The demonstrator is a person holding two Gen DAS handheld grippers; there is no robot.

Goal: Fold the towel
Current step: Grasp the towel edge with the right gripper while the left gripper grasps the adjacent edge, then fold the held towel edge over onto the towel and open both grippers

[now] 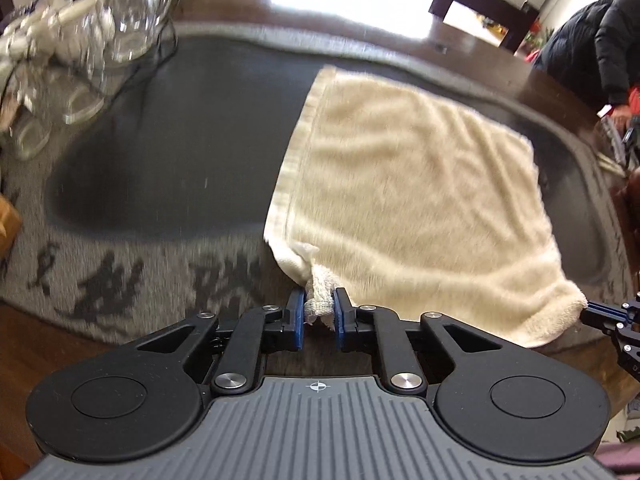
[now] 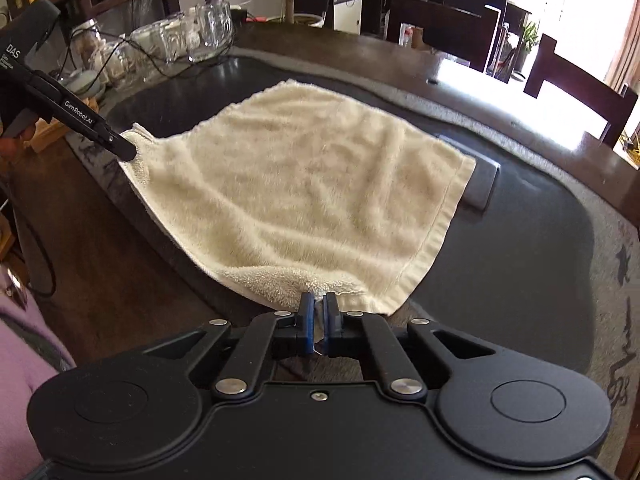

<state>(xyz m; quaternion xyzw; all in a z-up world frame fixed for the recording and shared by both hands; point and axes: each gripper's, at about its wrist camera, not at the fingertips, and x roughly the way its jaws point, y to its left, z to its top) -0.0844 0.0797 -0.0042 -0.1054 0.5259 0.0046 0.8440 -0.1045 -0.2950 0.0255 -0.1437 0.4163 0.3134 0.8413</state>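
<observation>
A cream terry towel lies spread over the dark mat, its near edge lifted; it also shows in the right wrist view. My left gripper is shut on the towel's near left corner, which bunches between the blue pads. My right gripper is shut on the near right corner. In the right wrist view the left gripper shows at the left, pinching its corner. In the left wrist view the right gripper shows at the right edge, at the other corner.
A dark mat with a grey patterned border covers the wooden table. Glass jars and cups stand at the back left, also in the right wrist view. Dark chairs stand beyond. A person in a dark jacket is at the right.
</observation>
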